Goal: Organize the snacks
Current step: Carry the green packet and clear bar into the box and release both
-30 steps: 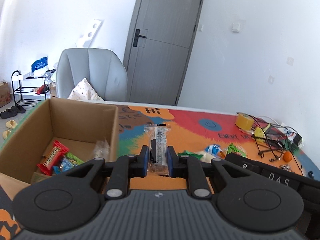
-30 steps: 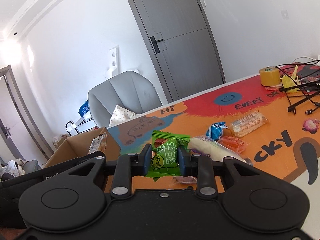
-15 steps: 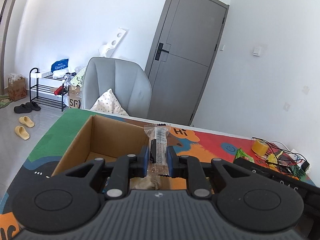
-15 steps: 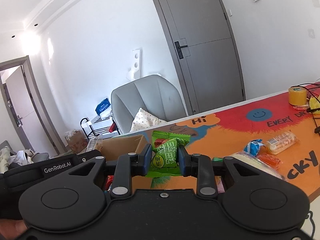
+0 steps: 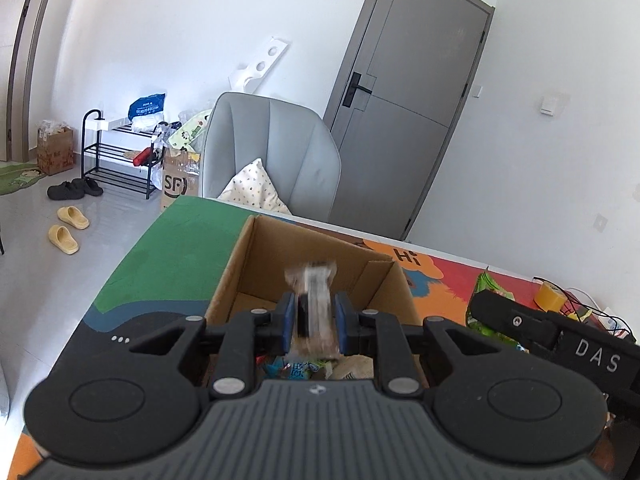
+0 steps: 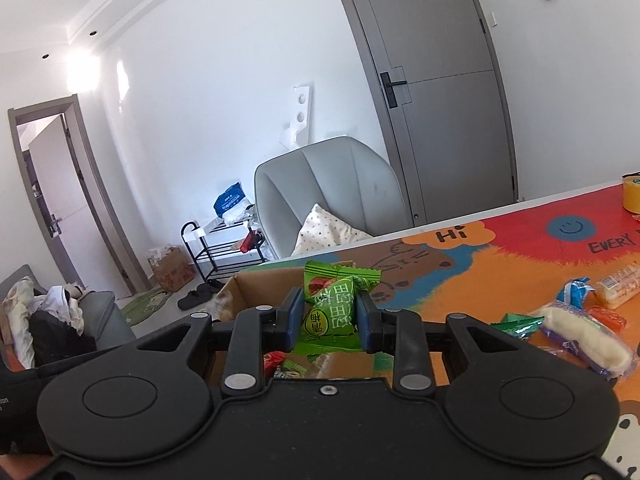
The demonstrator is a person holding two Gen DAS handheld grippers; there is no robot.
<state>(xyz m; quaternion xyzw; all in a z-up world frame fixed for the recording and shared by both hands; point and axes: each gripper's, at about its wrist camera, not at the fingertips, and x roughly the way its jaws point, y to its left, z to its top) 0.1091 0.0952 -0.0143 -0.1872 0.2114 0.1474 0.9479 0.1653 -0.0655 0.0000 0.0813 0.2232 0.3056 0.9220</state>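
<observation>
My left gripper (image 5: 314, 320) hovers over the open cardboard box (image 5: 240, 264). Its jaws are opening, and a clear packet with a dark snack (image 5: 316, 304) sits blurred between the blue pads, slipping loose. Several wrapped snacks (image 5: 296, 368) lie on the box floor below. My right gripper (image 6: 329, 316) is shut on a green snack packet (image 6: 332, 304), held just right of the cardboard box (image 6: 260, 288) near its rim. In the left wrist view the right gripper's black body (image 5: 560, 344) shows at the right, with the green packet (image 5: 486, 284) sticking up from it.
More snacks lie on the colourful table mat to the right: a long white packet (image 6: 580, 340), a blue one (image 6: 576, 292) and a cracker pack (image 6: 620, 284). A yellow tape roll (image 6: 632, 196) stands far right. A grey chair (image 5: 272, 152) stands behind the table.
Both grippers have swung left from the snack pile to the box. The clear packet, sharp and firmly gripped before, is now blurred and loose between the left pads. The green packet stays gripped.
</observation>
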